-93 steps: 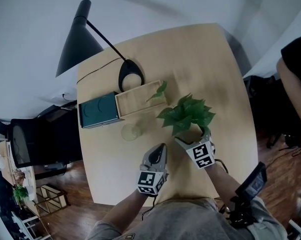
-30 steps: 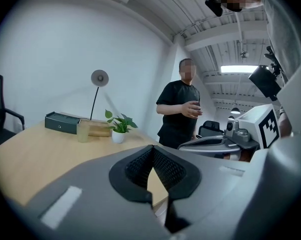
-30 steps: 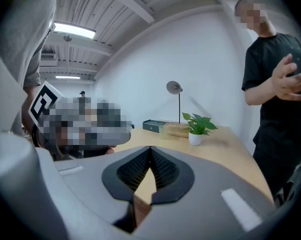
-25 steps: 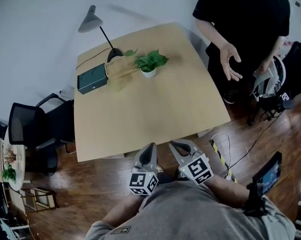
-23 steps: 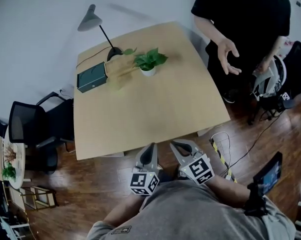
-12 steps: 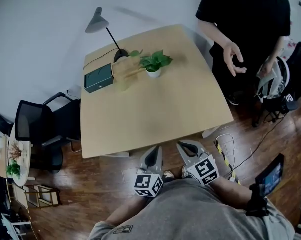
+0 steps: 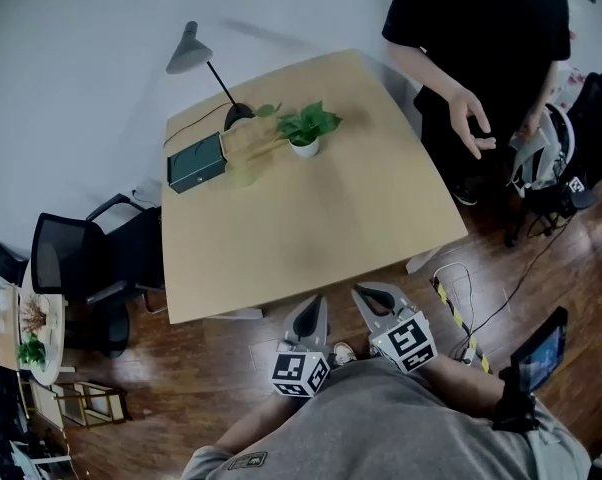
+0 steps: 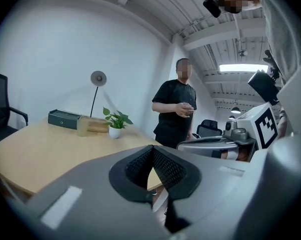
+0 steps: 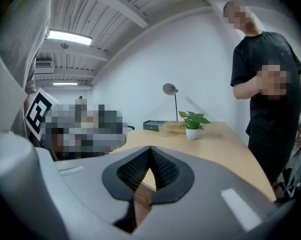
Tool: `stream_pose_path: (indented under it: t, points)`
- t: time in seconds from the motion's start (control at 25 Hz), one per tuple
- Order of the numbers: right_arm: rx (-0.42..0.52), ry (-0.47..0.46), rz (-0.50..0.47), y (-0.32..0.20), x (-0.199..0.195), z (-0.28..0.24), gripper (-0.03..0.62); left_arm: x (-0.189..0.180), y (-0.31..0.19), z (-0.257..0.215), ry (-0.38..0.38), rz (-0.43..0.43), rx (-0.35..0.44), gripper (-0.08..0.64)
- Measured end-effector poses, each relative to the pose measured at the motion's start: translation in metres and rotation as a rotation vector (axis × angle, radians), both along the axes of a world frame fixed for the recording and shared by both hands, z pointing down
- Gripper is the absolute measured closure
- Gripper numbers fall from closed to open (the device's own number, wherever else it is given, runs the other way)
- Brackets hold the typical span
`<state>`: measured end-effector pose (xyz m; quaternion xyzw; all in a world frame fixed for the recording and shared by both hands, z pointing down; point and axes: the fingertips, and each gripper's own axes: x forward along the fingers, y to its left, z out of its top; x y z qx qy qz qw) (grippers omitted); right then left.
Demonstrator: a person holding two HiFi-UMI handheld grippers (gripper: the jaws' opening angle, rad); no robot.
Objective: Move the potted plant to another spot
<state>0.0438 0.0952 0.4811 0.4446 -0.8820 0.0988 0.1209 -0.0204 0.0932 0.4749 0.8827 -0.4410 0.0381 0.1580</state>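
Wooden table (image 7: 311,218), desk lamp (image 7: 189,50), green box (image 7: 196,162), black chair (image 7: 66,263), person in black (image 7: 481,28)

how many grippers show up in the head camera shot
2. The left gripper is just past the table's near edge, fingers shut and empty. The right gripper is beside it, also shut and empty. None looks hidden.

"From overhead, what gets lost?"

"The standing person (image 7: 481,38) in black is cut off by the top edge, head out of frame. A pale object (image 7: 239,175) beside the green box (image 7: 196,163), near the surface's (image 7: 311,238) far left corner, is too faint to name."

"And the potted plant (image 7: 306,126)?"

"Leaves overhang its pot (image 7: 304,150); only the near side shows."
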Motion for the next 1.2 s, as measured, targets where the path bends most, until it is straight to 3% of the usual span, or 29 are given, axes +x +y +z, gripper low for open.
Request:
stream_pose_path:
  t: [1.2]
  points:
    - [0.006, 0.029, -0.004, 0.0014, -0.0102, -0.0015, 0.586, -0.0048, 0.003, 0.004, 0.012, 0.012, -0.004, 0.566]
